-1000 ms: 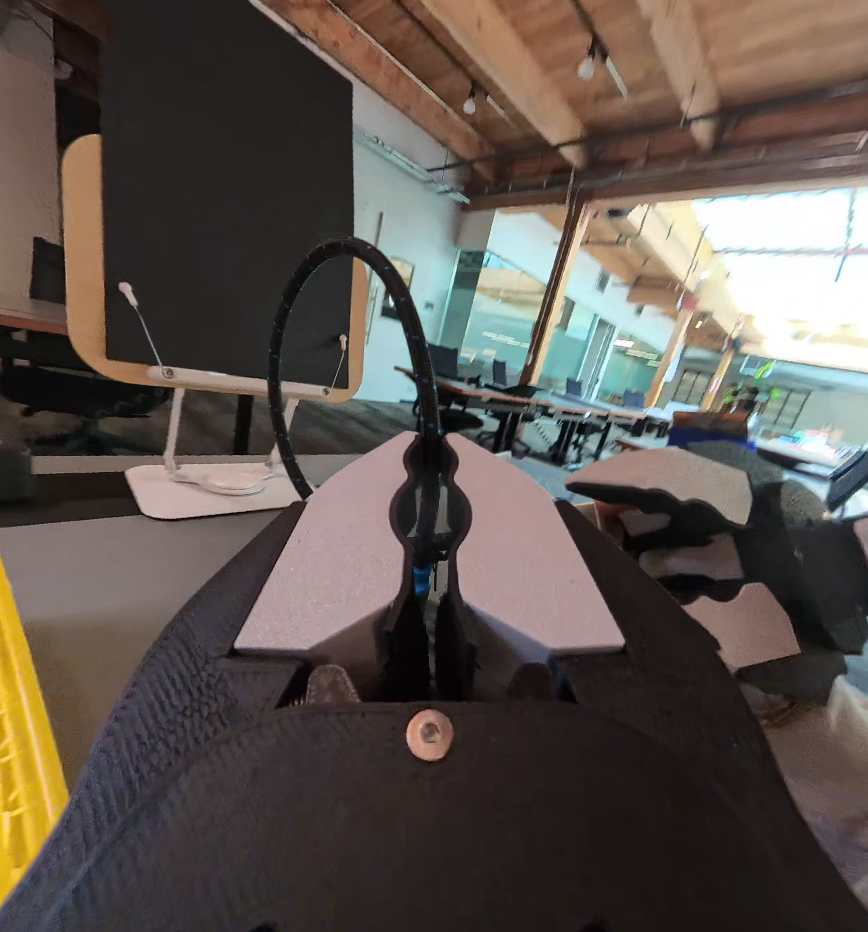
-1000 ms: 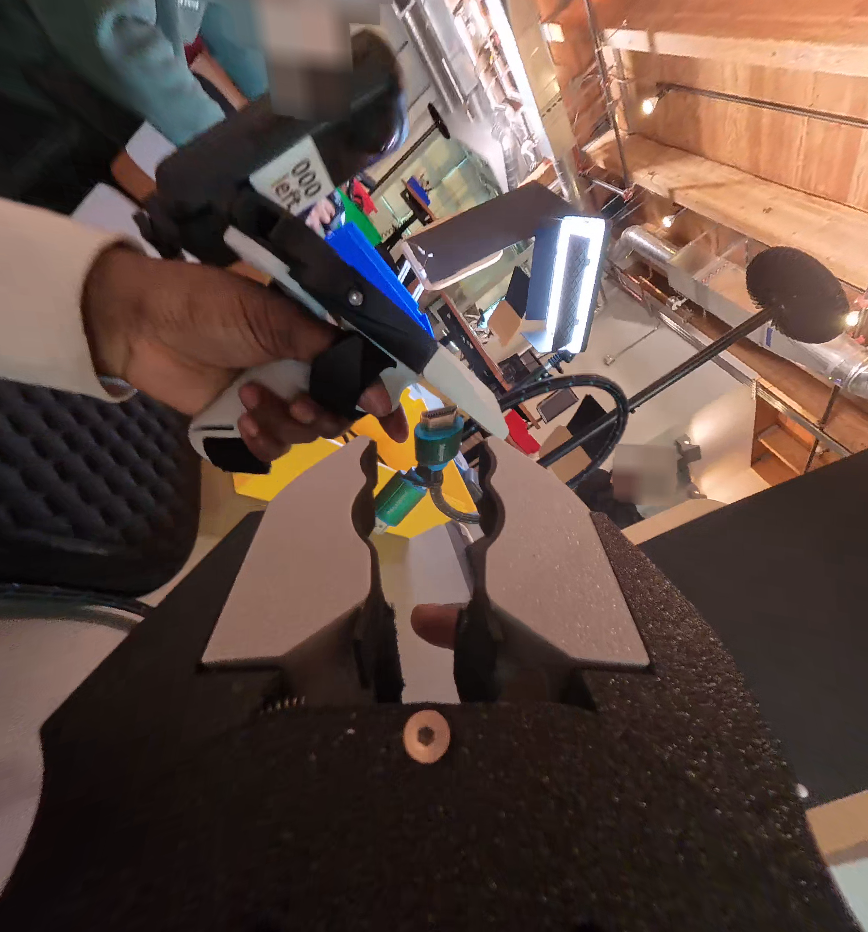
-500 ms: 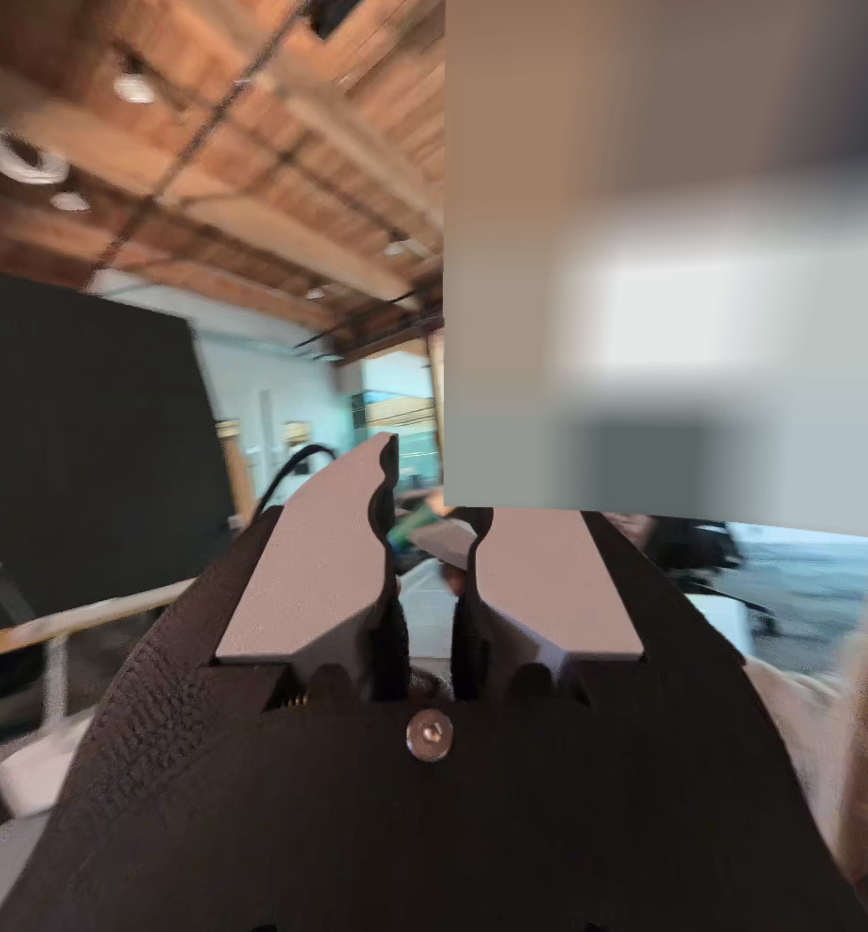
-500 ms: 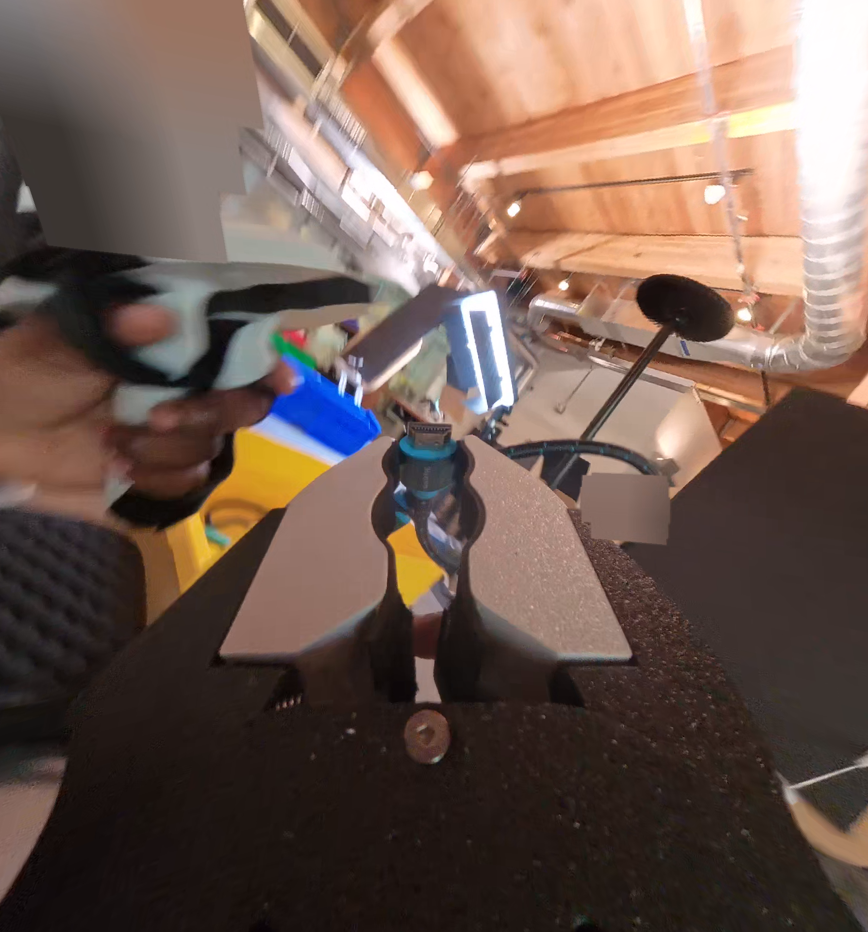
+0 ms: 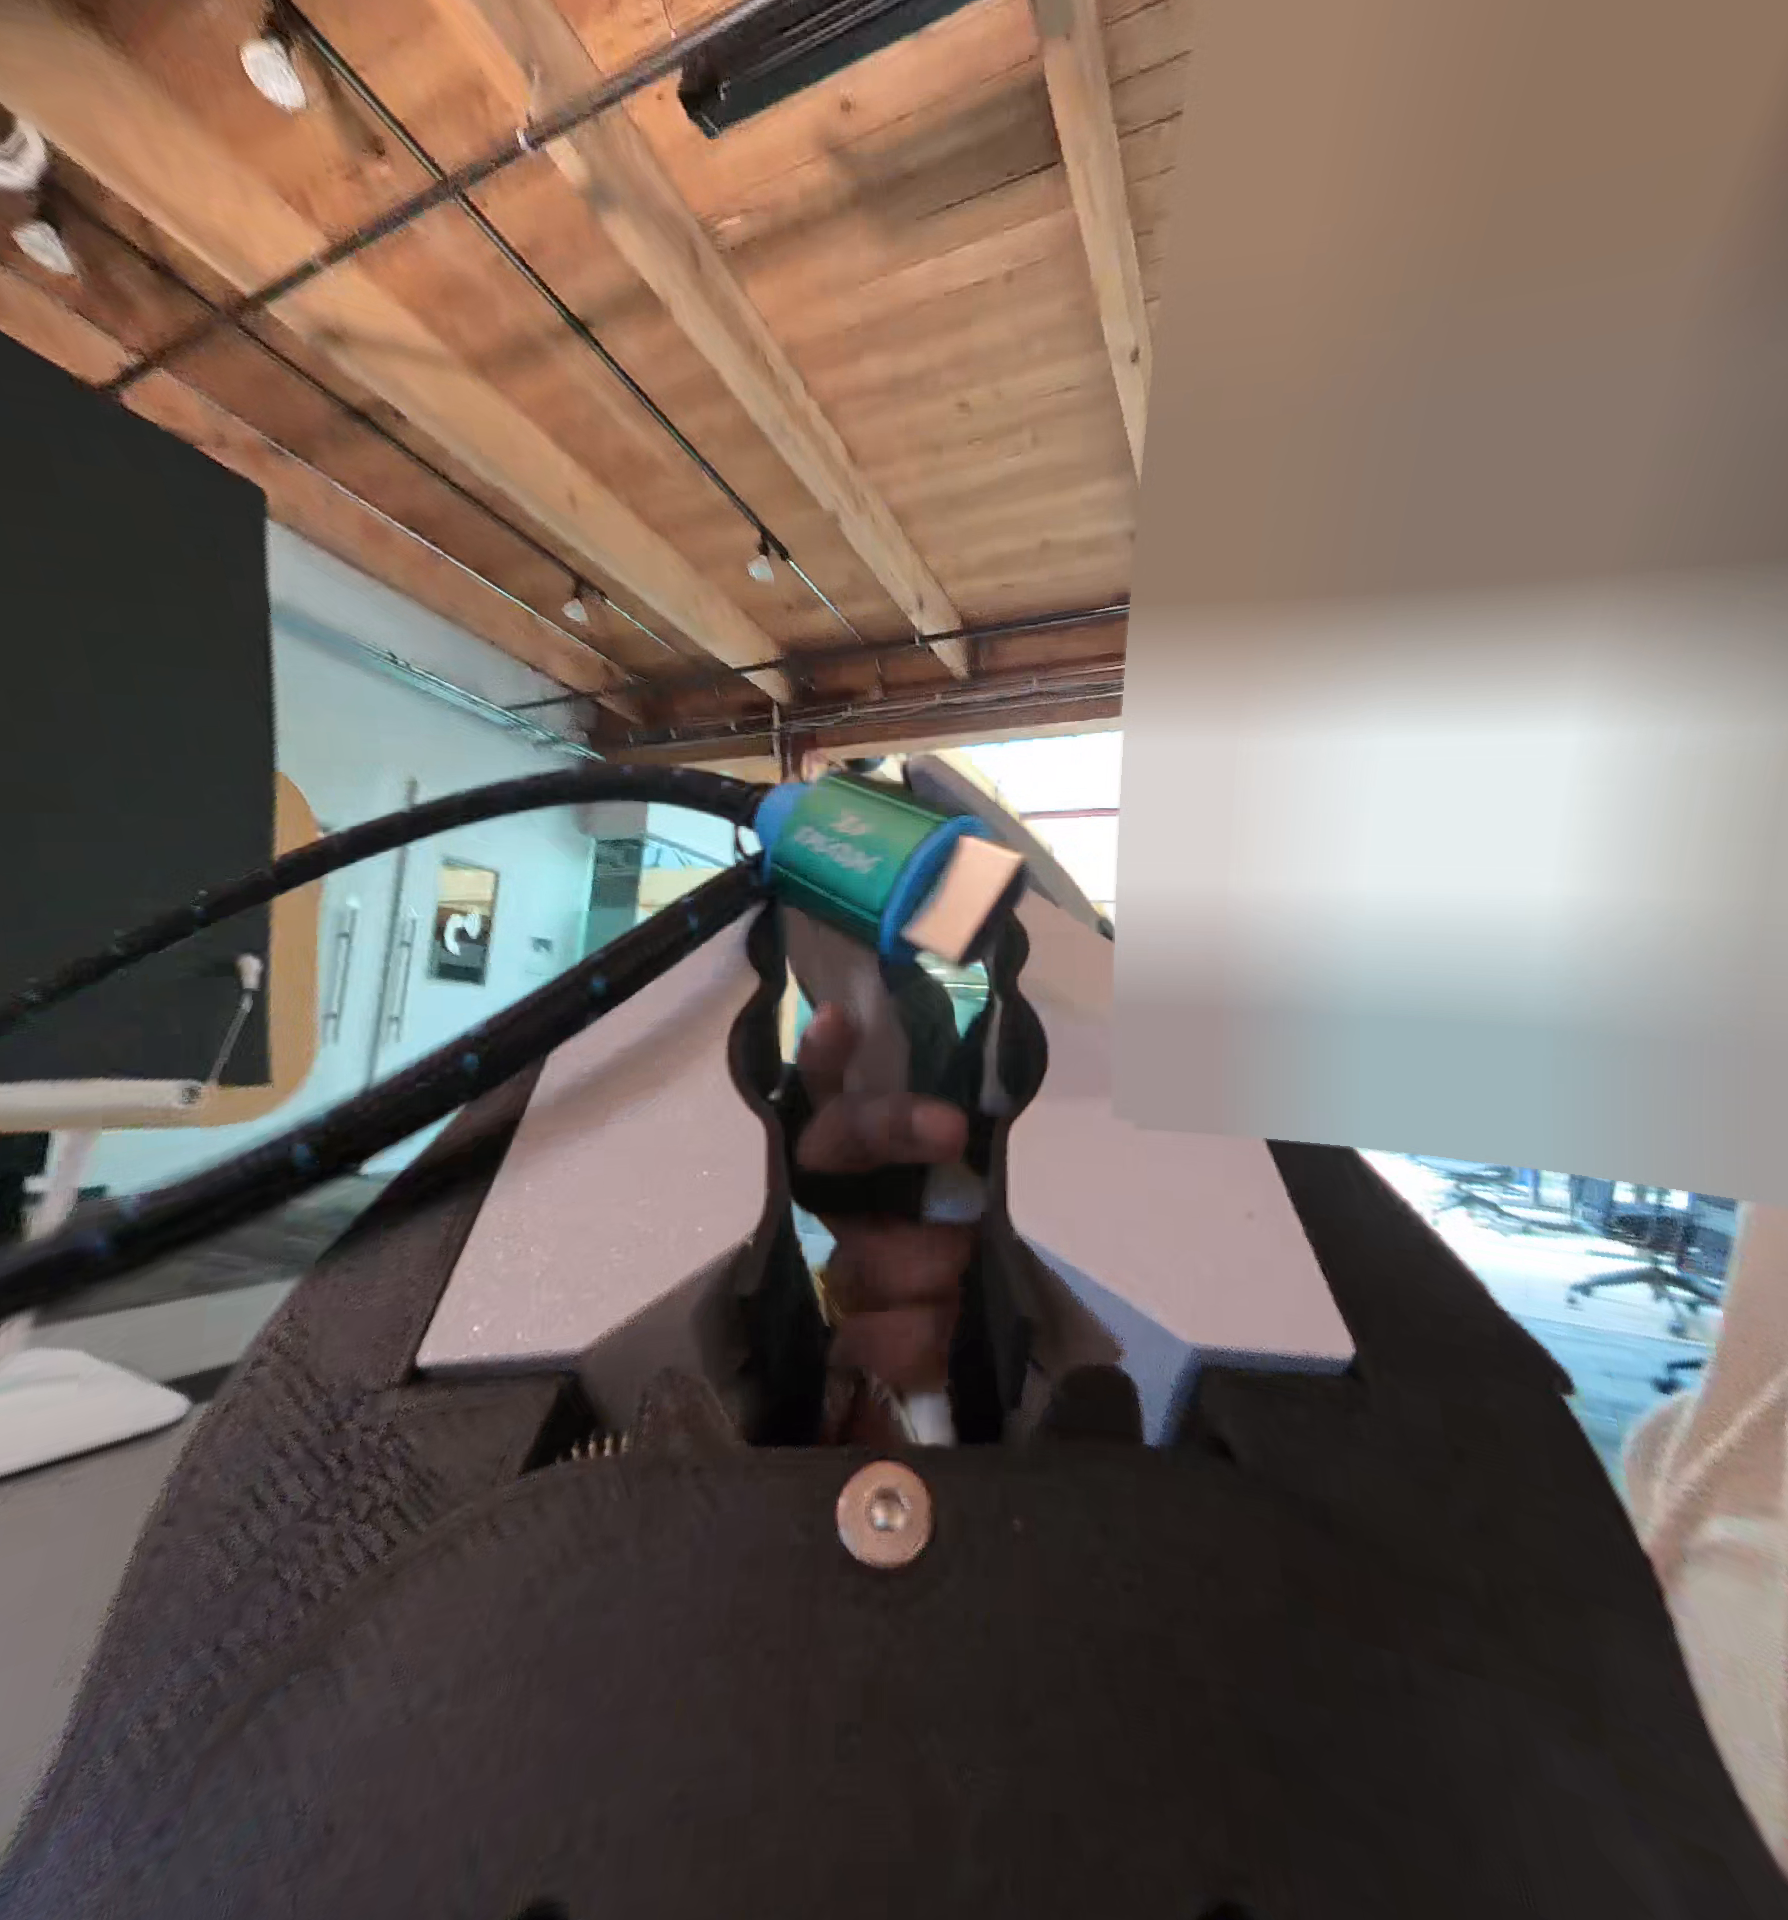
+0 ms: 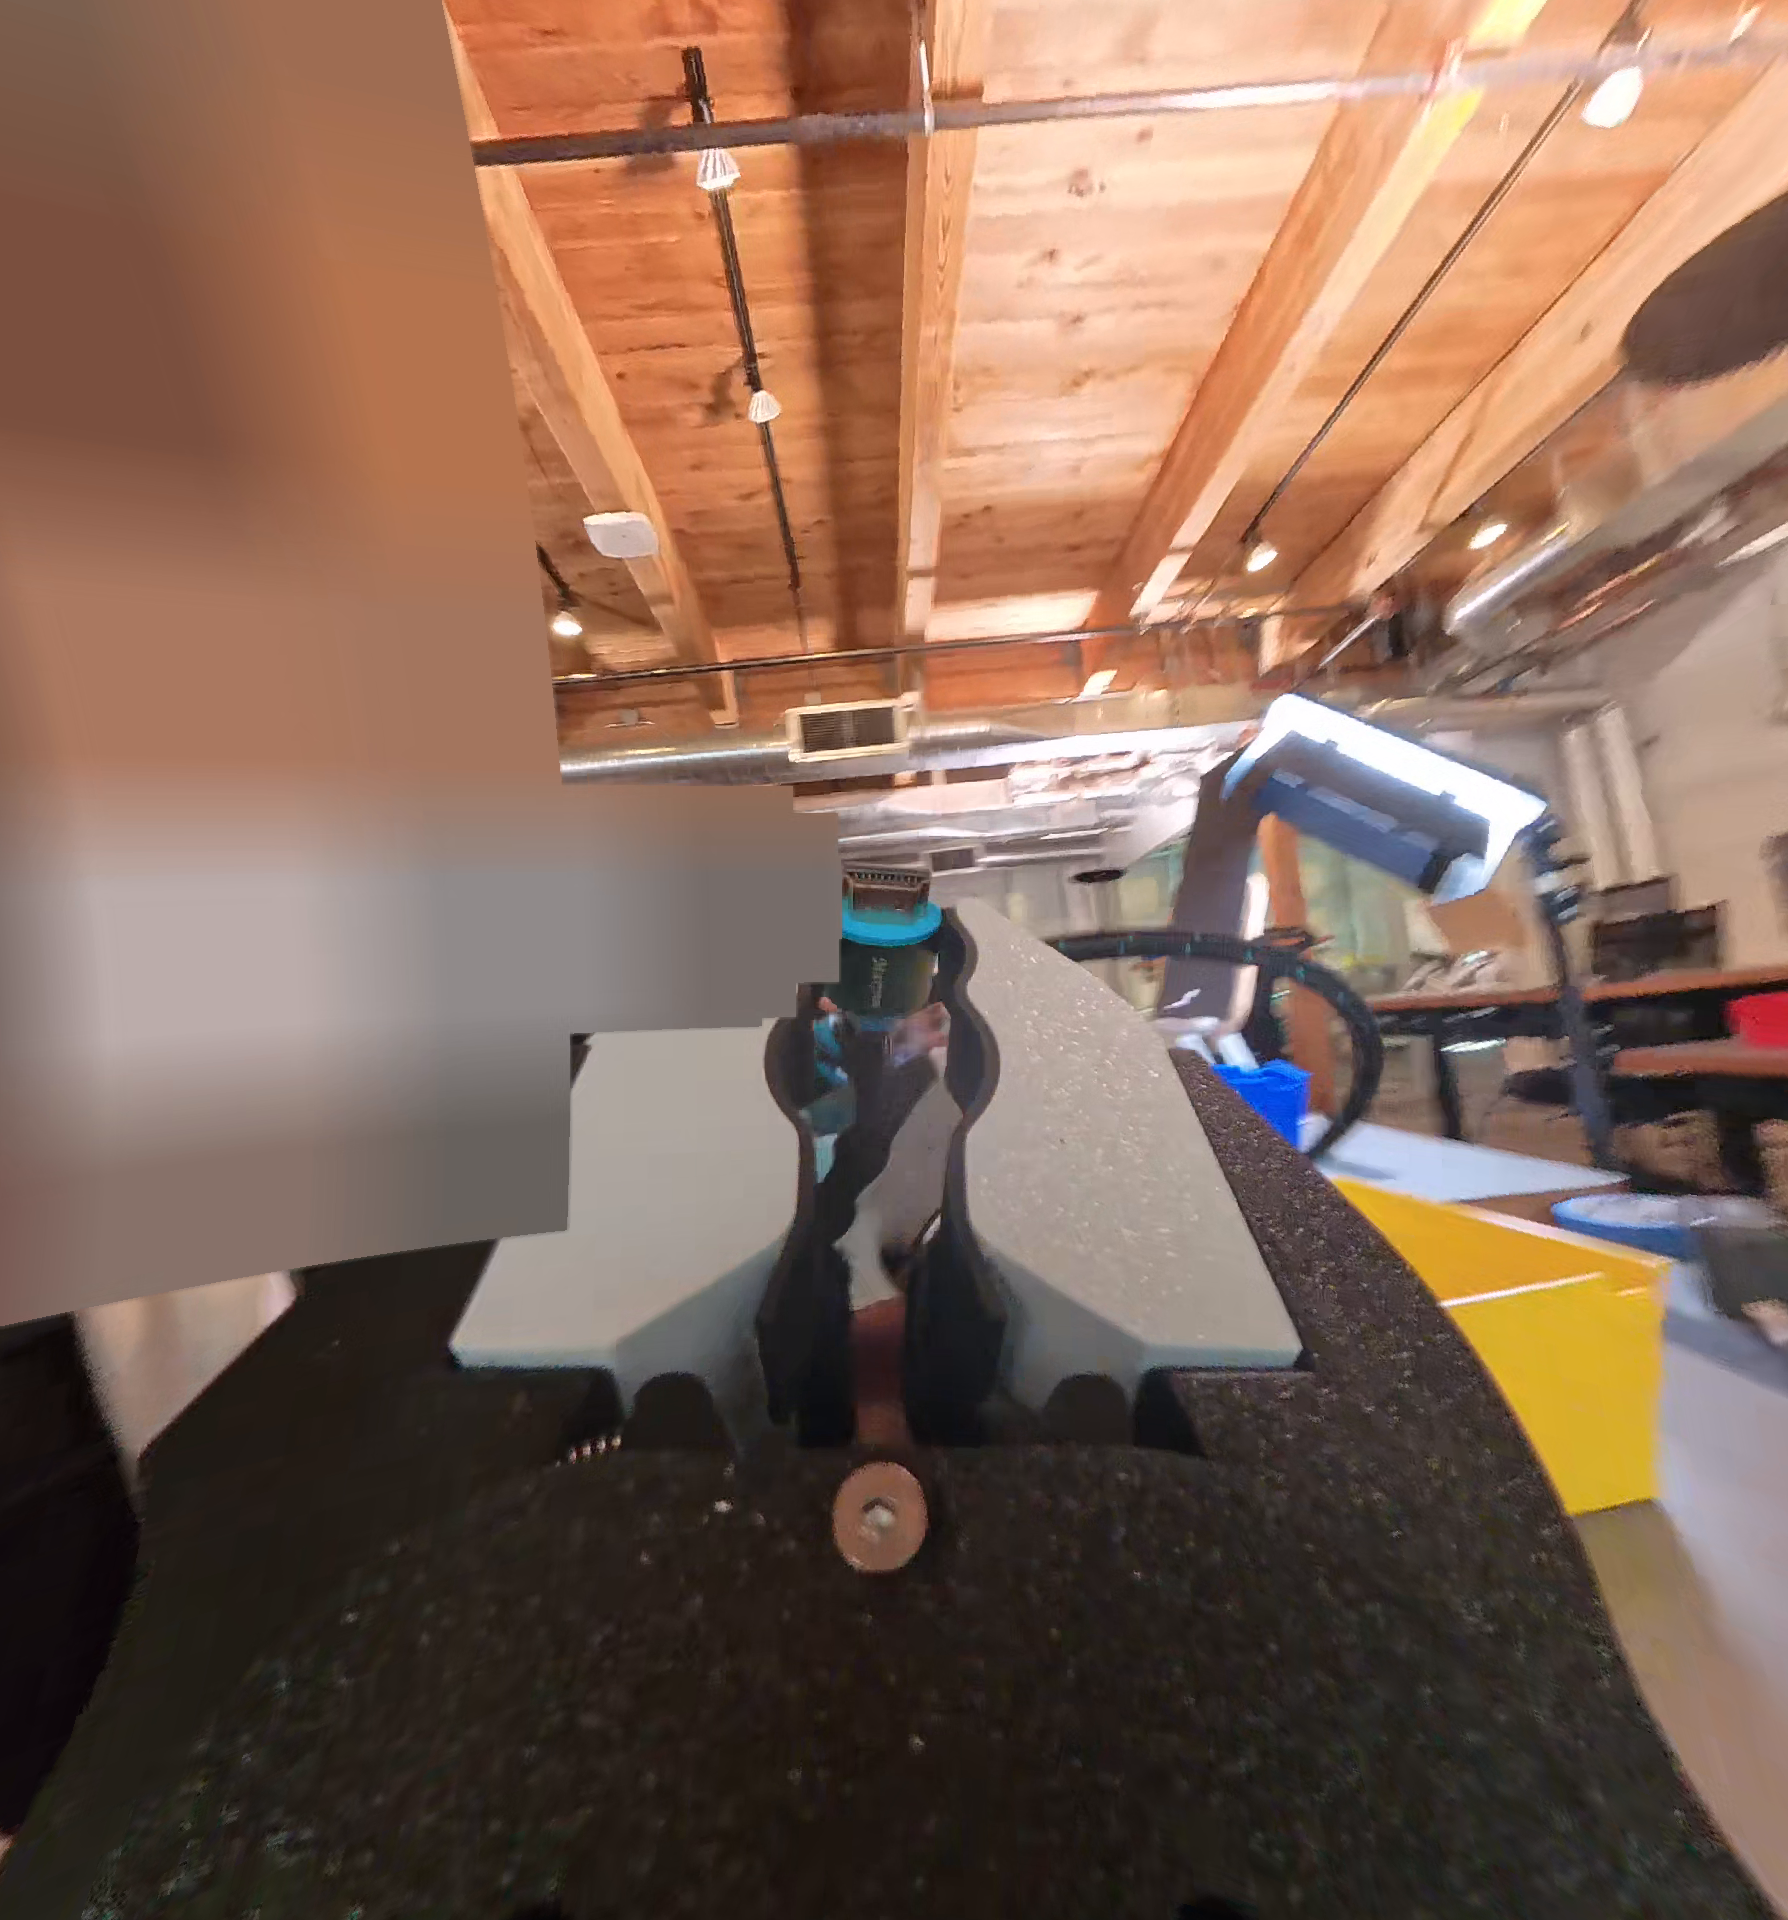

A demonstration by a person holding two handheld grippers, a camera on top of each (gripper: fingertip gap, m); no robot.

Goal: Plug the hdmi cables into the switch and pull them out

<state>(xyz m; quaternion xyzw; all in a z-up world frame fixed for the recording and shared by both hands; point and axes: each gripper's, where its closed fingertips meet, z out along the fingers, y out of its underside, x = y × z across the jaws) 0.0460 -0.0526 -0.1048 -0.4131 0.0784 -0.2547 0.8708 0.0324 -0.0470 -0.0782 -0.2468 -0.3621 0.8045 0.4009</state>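
Note:
A green HDMI plug [image 6: 882, 951] with blue rings and a black braided cable [image 6: 1285, 956] sits upright between my right gripper's [image 6: 874, 997] fingertips, metal end up; the right gripper is shut on it. In the left wrist view the same plug [image 5: 859, 857] is tilted just beyond my left gripper [image 5: 882, 977]. The left gripper's jaws stand apart with nothing between them. Its cable [image 5: 350, 842] loops off to the left. A hand [image 5: 874, 1127] on the right gripper's handle shows through the gap. No switch is in either view.
A yellow bin [image 6: 1492, 1330] and a blue bin [image 6: 1264, 1091] stand on the grey table [image 6: 1752, 1558] at the right. A lit light panel [image 6: 1389, 800] stands behind. A black board [image 5: 90, 675] on a white stand [image 5: 38, 1413] is at the left. A sleeve [image 5: 1752, 1507] is close on the right. Only a small space, under 4 cm, lies between the two pairs of fingers.
My left gripper let go of the cable and opened. My right gripper closed on the plug. Both grippers tilted up towards the ceiling and now face each other.

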